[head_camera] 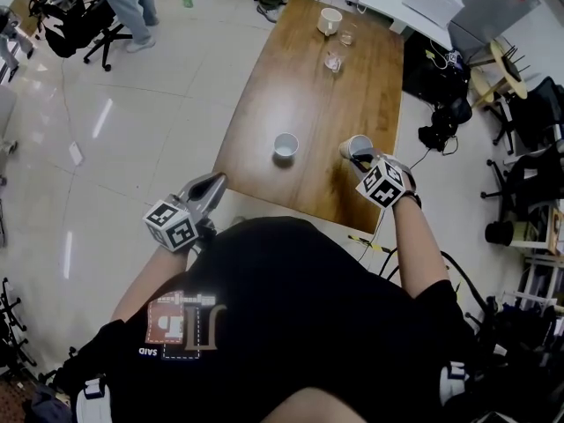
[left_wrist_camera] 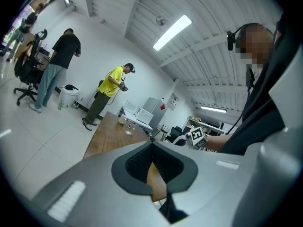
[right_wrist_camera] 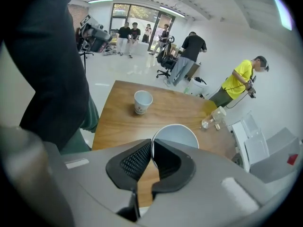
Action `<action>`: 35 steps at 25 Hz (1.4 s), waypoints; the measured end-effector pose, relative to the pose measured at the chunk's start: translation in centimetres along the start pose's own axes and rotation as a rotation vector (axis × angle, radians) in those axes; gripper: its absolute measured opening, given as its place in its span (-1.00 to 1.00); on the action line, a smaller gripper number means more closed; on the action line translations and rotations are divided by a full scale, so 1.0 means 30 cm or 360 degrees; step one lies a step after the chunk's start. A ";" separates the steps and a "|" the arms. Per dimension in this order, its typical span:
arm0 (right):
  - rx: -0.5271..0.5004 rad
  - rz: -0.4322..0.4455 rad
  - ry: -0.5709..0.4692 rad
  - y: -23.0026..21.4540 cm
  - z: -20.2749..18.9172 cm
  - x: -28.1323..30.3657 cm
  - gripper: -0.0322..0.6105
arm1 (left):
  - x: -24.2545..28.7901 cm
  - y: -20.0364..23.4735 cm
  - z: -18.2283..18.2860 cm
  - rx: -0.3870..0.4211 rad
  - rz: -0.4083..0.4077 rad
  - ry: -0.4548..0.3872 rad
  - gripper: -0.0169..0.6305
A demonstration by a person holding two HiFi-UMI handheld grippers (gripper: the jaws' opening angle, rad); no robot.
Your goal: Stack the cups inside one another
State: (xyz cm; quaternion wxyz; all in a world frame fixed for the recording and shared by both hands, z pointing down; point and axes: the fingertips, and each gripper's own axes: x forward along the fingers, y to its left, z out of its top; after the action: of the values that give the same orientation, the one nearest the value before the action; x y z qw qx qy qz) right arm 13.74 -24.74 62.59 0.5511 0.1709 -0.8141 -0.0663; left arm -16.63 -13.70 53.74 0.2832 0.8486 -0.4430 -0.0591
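A white paper cup (head_camera: 285, 144) stands upright on the wooden table (head_camera: 300, 77) near its front edge; the right gripper view shows this cup (right_wrist_camera: 142, 101) at the far left. A second white cup (head_camera: 357, 146) hangs tilted just above the table's front right part, and my right gripper (head_camera: 359, 157) is shut on its rim. In the right gripper view the two pads of the right gripper (right_wrist_camera: 151, 143) pinch the wall of that cup (right_wrist_camera: 177, 135). My left gripper (head_camera: 216, 183) is off the table's front left corner, shut and holding nothing; the left gripper (left_wrist_camera: 151, 145) points along the table.
A white mug (head_camera: 330, 20) and two small glasses (head_camera: 333, 62) stand at the table's far end. A black office chair (head_camera: 79, 25) and people stand on the floor at the far left. Cables, chairs and bags crowd the right side (head_camera: 449, 122).
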 end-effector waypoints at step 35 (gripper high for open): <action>0.0395 -0.0080 -0.1044 -0.196 0.619 -0.338 -0.50 | -0.091 0.089 0.064 0.0032 0.0061 -0.0040 -0.94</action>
State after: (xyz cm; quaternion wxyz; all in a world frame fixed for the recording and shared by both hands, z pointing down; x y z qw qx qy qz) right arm 1.25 -28.16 44.84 0.2334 0.2261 -0.9452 -0.0317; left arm -20.85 -13.57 53.16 0.2703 0.8418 -0.4633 -0.0599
